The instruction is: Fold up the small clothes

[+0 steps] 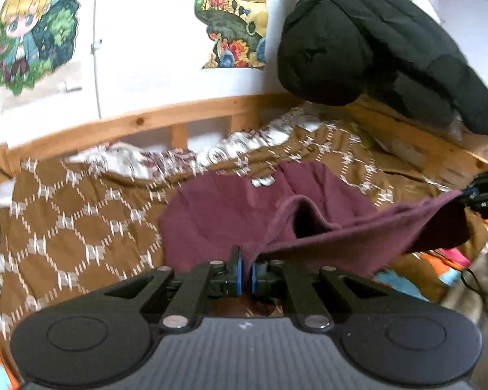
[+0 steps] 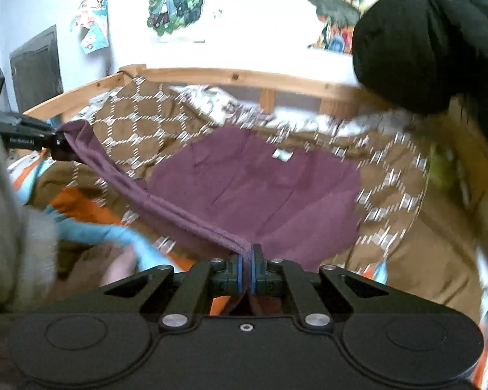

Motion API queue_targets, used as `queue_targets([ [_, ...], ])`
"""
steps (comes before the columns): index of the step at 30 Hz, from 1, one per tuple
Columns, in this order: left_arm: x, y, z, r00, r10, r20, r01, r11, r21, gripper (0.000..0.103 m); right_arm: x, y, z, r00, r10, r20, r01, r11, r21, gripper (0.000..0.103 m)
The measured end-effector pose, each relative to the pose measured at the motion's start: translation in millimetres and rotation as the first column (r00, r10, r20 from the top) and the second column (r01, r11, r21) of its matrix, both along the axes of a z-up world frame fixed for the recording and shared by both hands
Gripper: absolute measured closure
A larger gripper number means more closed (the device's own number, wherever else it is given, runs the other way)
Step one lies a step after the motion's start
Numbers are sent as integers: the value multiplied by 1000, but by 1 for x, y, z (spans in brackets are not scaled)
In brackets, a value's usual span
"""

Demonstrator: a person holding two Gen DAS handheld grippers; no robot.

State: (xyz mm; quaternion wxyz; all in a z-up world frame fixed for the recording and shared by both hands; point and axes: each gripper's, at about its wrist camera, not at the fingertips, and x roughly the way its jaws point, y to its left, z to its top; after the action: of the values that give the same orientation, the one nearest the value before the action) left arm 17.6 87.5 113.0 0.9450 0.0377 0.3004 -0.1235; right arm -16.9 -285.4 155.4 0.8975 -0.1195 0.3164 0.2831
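A maroon garment [image 1: 231, 208] lies on a brown patterned bedspread [image 1: 74, 227], its near hem lifted. My left gripper [image 1: 247, 276] is shut on one hem corner. My right gripper [image 2: 248, 273] is shut on the other corner, and the hem [image 2: 166, 208] stretches taut between them. The right gripper also shows at the right edge of the left wrist view [image 1: 486, 195], and the left gripper at the left edge of the right wrist view [image 2: 53, 144]. The garment [image 2: 260, 182] has a white label [image 2: 283, 155] near its far edge.
A black padded jacket [image 1: 390, 48] hangs at the upper right over the bed. A wooden bed rail [image 1: 146, 120] runs along the white wall with posters. Orange and blue cloth [image 2: 91, 224] lies at the bed's near side. Crumpled white bedding [image 2: 218, 100] sits by the rail.
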Motion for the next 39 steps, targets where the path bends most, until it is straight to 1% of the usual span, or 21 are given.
queue_targets([
  [3, 43, -6, 10, 999, 42, 0, -42, 998, 52, 98, 35, 12, 1, 992, 4, 124, 5, 998, -70, 99],
  [5, 80, -4, 13, 996, 88, -27, -87, 994, 59, 98, 62, 23, -1, 979, 7, 204, 16, 994, -110, 99],
  [7, 120, -1, 13, 988, 138, -69, -134, 989, 61, 98, 95, 29, -7, 966, 9, 257, 24, 992, -125, 99],
  [11, 187, 7, 0, 970, 209, -123, -202, 977, 70, 98, 158, 44, -26, 942, -15, 336, 63, 989, -133, 99],
  [14, 225, 10, -19, 963, 233, -136, -225, 972, 71, 98, 192, 56, -51, 916, -19, 401, 92, 982, -163, 99],
  [16, 243, 10, -33, 961, 237, -145, -228, 970, 80, 98, 212, 62, -70, 907, -20, 421, 105, 978, -180, 99],
  [18, 259, 10, -48, 957, 241, -162, -228, 969, 95, 98, 230, 64, -88, 907, -36, 420, 120, 978, -174, 99],
  [21, 273, 6, -63, 954, 248, -169, -227, 965, 133, 98, 253, 64, -111, 916, -80, 394, 141, 981, -131, 99],
  [23, 281, 5, -70, 951, 259, -168, -236, 961, 146, 98, 265, 67, -124, 918, -96, 384, 150, 982, -112, 98],
  [26, 293, 5, -80, 937, 290, -197, -260, 951, 165, 98, 276, 68, -140, 916, -109, 386, 153, 984, -86, 97],
  [28, 298, 5, -86, 926, 309, -218, -273, 945, 182, 97, 281, 66, -149, 919, -106, 381, 143, 987, -70, 92],
  [29, 301, 4, -91, 919, 318, -231, -278, 942, 190, 97, 283, 65, -154, 920, -103, 378, 138, 988, -67, 88],
  [31, 305, 2, -98, 913, 327, -244, -282, 938, 203, 97, 284, 62, -162, 926, -89, 366, 117, 992, -53, 87],
  [32, 307, 0, -101, 910, 332, -247, -285, 936, 208, 97, 287, 61, -165, 931, -85, 356, 110, 993, -51, 84],
  [34, 311, -2, -106, 905, 340, -255, -289, 932, 216, 97, 286, 60, -168, 938, -92, 335, 114, 993, -45, 76],
  [37, 316, -5, -112, 903, 342, -261, -288, 931, 224, 97, 288, 54, -167, 951, -104, 290, 112, 994, -8, 54],
  [38, 316, -5, -113, 902, 344, -262, -290, 931, 222, 97, 288, 51, -166, 955, -110, 274, 111, 994, 10, 39],
  [39, 316, -4, -114, 900, 346, -264, -294, 931, 216, 97, 289, 47, -164, 961, -116, 251, 111, 993, 34, 27],
])
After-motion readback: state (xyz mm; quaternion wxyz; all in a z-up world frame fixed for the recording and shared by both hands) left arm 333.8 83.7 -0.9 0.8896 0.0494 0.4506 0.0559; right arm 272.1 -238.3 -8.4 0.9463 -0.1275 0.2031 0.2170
